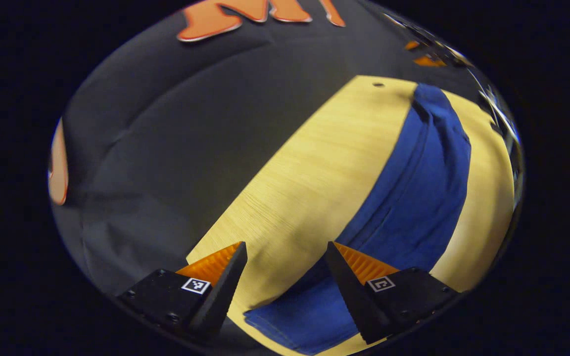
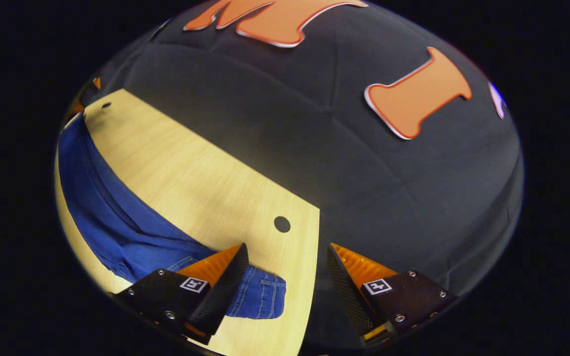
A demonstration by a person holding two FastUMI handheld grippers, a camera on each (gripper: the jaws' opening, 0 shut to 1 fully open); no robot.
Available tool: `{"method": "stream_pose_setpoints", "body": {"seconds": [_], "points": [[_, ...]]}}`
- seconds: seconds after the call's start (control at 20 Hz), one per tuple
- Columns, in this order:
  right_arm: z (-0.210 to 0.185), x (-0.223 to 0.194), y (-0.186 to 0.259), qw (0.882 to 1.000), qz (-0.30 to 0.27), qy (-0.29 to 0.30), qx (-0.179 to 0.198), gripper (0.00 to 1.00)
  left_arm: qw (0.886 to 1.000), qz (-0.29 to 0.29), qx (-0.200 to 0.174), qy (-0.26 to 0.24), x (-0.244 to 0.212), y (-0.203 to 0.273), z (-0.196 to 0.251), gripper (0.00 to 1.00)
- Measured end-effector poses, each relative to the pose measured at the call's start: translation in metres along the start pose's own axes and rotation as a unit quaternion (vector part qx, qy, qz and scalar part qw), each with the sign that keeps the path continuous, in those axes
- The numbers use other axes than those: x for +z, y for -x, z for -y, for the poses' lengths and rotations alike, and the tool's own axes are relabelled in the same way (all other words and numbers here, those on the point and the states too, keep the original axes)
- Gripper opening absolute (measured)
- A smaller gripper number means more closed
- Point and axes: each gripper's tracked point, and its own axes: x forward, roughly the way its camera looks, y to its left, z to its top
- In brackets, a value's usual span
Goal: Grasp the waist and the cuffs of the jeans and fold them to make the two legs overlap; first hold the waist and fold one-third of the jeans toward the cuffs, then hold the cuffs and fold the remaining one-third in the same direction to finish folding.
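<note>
Left gripper view is showing the left tongs (image 1: 286, 277) hanging released above the desk (image 1: 309, 183), their fingers standing wide apart with nothing between them. Blue jeans (image 1: 413, 198) are lying on the pale wooden desk as one long narrow strip, running from just under the tongs away toward the far end, where a small hole (image 1: 378, 84) is sitting in the desk top. Right gripper view is showing the right tongs (image 2: 287, 277) also spread and gripping nothing, hovering over the desk's near corner beside a round hole (image 2: 282, 224). The jeans (image 2: 117, 217) are stretching along the left side there, and a stitched end is lying just under the left finger (image 2: 223, 287).
</note>
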Motion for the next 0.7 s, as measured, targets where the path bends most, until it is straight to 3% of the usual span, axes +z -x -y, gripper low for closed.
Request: {"method": "stream_pose_setpoints", "body": {"seconds": [0.25, 0.5, 0.7], "points": [[0.037, 0.021, 0.053, 0.992, 0.085, -0.094, 0.008, 0.98, 0.988, 0.090, 0.079, 0.100, 0.057, 0.070, -0.004, 0.99], [0.077, 0.021, 0.086, 0.974, 0.140, -0.179, 0.018, 0.98, 0.962, 0.158, 0.156, 0.158, 0.093, 0.122, -0.008, 1.00], [0.105, 0.003, 0.100, 0.960, 0.155, -0.230, -0.045, 0.98, 0.930, 0.209, 0.162, 0.254, 0.122, 0.151, 0.008, 0.98]]}}
